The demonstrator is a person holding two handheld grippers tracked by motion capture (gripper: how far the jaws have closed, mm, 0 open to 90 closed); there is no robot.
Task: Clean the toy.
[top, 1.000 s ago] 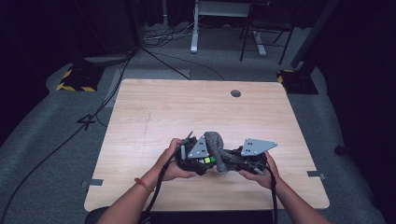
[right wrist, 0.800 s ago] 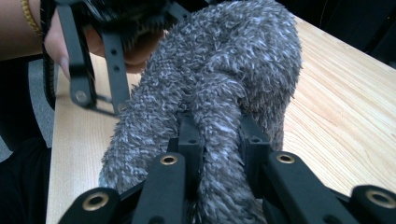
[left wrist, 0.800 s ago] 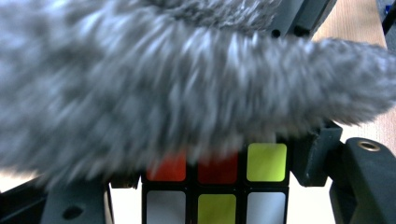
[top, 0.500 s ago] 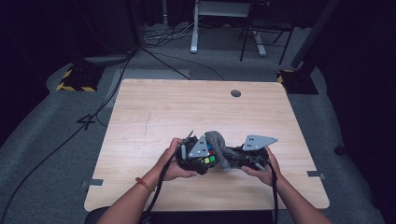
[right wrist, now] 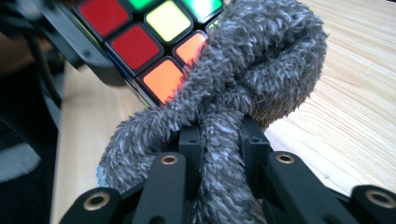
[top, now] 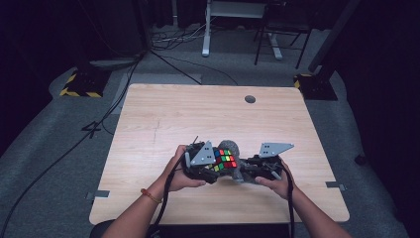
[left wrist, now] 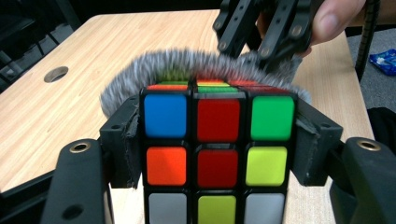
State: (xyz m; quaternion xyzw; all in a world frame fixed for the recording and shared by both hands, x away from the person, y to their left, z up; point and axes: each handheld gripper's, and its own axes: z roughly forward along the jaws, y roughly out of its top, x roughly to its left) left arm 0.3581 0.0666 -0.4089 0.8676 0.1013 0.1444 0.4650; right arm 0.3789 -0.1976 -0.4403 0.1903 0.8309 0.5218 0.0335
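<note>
Near the table's (top: 148, 124) near edge, the left gripper (left wrist: 217, 140) clamps the cube (left wrist: 217, 154) by its sides; the right gripper (right wrist: 219, 140) pinches the grey cloth (right wrist: 261, 60) draped over the cube's far face. Hard rubbing could twist a cube layer or drag the cloth free.

Left gripper (top: 210, 166): fingers (left wrist: 122, 140) clamped, pointing right. Right gripper (top: 247, 171): fingers (right wrist: 191, 144) pinched together, pointing left. Both forearms low, converging.
</note>
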